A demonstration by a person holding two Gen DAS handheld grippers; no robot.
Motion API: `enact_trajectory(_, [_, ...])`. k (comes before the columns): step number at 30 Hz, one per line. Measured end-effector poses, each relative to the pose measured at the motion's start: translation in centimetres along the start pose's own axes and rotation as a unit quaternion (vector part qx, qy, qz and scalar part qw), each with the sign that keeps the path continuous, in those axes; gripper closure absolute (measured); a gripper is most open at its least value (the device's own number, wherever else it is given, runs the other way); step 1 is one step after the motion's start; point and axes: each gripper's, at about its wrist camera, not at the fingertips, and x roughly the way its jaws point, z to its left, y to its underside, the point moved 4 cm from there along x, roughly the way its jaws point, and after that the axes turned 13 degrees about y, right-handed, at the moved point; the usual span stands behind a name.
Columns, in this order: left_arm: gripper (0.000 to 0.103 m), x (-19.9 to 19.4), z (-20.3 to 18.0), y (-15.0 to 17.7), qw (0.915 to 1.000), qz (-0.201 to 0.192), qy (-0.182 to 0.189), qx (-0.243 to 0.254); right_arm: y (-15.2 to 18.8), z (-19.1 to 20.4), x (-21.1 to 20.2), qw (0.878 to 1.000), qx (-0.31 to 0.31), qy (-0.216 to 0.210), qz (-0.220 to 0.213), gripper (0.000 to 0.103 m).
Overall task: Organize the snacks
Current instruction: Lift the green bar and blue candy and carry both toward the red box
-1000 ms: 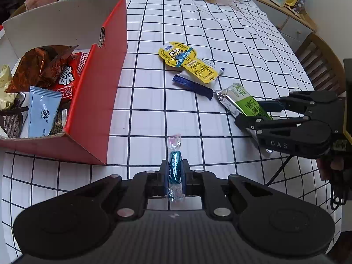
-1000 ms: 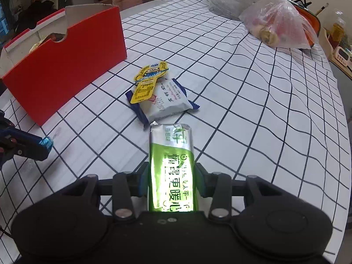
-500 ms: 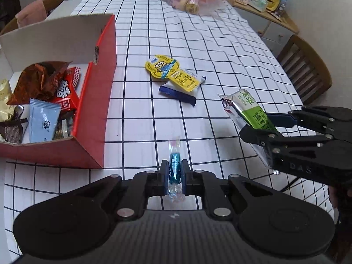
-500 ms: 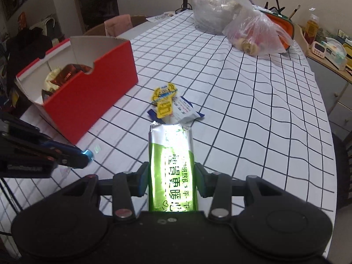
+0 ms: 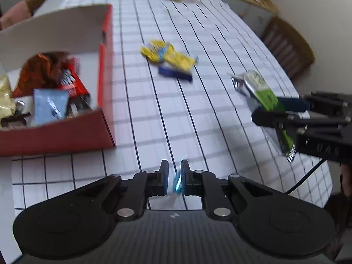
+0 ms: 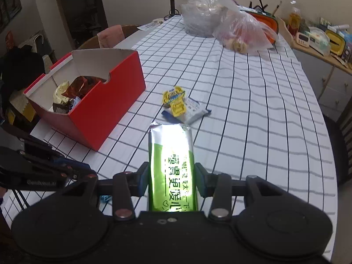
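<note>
My left gripper [image 5: 175, 172] is shut on a small blue wrapped candy [image 5: 177, 183], held above the checked tablecloth in front of the red box [image 5: 107, 66]. My right gripper [image 6: 172, 171] is shut on a long green snack packet [image 6: 171, 154], which sticks out forward, lifted off the table. In the left wrist view that right gripper [image 5: 283, 114] hangs at the right with the green packet [image 5: 261, 92]. The left gripper [image 6: 85, 171] shows at the right wrist view's lower left. A yellow cartoon packet [image 6: 173, 99] lies on a blue-and-white packet [image 6: 193, 111] mid-table.
The red box [image 6: 105, 110] holds several wrapped snacks and stands at the table's left side. Plastic bags [image 6: 231, 26] sit at the far end. A wooden chair [image 5: 286, 48] and a cluttered side counter [image 6: 319, 41] flank the right edge.
Both grippers have risen with their snacks still held. The right one has pulled back and up, so the box's inside now shows. The left view has rolled and is blurred.
</note>
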Motion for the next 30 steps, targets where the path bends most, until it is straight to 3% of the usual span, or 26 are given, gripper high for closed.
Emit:
enact_trajectory(4, [0.091, 1.2, -0.2, 1.0, 0.9997, 0.02, 0.012, 0.007, 1.8, 0.0, -0.1, 1.0, 0.025, -0.006, 0.016, 0.062])
enact_trajectory(8, [0.068, 2.7, -0.6, 1.7, 0.9989, 0.039, 0.01, 0.023, 3.5, -0.4, -0.1, 0.999, 0.044, -0.008, 0.027, 0.062])
enact_trajectory(9, [0.067, 3.1, -0.6, 1.7, 0.9988, 0.041, 0.008, 0.026, 3.8, -0.5, -0.1, 0.998, 0.049, -0.008, 0.03, 0.062])
enact_trajectory(17, [0.068, 4.9, -1.3, 1.7, 0.9964, 0.046, -0.023, 0.068, 5.8, -1.7, 0.0, 0.996, 0.072, -0.004, 0.045, 0.062])
enact_trajectory(26, [0.09, 5.1, -1.6, 1.8, 0.993, 0.039, -0.052, 0.099, 6.0, -2.0, 0.3, 0.996, 0.077, -0.005, 0.044, 0.062])
enact_trajectory(30, [0.091, 4.9, -1.5, 1.8, 0.9942, 0.032, -0.055, 0.087, 6.0, -2.0, 0.3, 0.996, 0.078, -0.005, 0.044, 0.062])
